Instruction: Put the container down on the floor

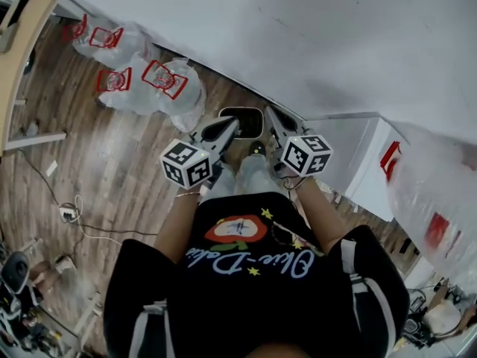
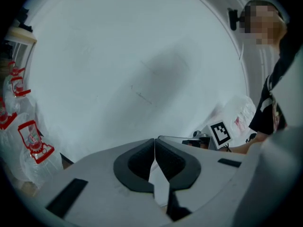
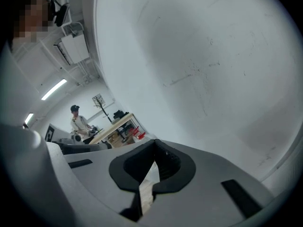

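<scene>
A dark, rounded container (image 1: pixel 243 122) lies low at the foot of the white wall, on the wooden floor as far as I can tell, just past my feet. My left gripper (image 1: pixel 226 125) hangs over its left edge and my right gripper (image 1: pixel 273 116) over its right edge. Whether either touches it is unclear. In the left gripper view the left gripper (image 2: pixel 155 143) has its jaws pressed together with nothing between them. The right gripper (image 3: pixel 154 148) looks the same in the right gripper view. Both of those views face the bare wall, and the container is hidden from them.
Clear plastic bags with red prints (image 1: pixel 153 80) lie by the wall at the left. A wooden table edge (image 1: pixel 22 43) is at the far left, with a power strip and cable (image 1: pixel 68 213) on the floor. A white cabinet (image 1: pixel 365 159) stands close on the right.
</scene>
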The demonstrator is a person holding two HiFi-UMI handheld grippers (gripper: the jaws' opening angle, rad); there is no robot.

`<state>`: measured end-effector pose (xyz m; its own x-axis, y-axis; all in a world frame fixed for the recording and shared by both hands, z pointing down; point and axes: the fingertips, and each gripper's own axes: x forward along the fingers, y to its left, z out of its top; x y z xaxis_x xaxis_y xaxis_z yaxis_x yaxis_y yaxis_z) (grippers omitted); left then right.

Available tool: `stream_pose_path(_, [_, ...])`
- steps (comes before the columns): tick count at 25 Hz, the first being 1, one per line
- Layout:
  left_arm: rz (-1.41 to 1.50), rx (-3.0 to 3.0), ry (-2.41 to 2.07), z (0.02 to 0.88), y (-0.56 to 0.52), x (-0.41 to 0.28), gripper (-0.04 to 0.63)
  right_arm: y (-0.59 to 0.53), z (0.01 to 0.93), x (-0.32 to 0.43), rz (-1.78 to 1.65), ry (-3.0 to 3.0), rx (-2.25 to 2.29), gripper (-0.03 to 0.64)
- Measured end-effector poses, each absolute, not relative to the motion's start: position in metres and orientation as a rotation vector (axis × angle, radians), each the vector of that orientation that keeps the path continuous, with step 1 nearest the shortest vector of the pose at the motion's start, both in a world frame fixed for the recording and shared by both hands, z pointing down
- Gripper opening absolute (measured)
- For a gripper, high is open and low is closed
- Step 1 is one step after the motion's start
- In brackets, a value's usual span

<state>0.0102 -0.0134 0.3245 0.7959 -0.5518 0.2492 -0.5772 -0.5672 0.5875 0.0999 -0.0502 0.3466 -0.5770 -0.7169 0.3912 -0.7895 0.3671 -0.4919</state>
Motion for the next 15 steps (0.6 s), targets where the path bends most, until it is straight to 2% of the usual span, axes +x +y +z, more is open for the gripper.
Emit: stream_pose_path(15, [0.112, 2.567, -0.903, 0.249, -0.017, 0.023, 0.006, -0.044, 0.265, 0.101, 0.732, -2.635, 1.312, 0.000])
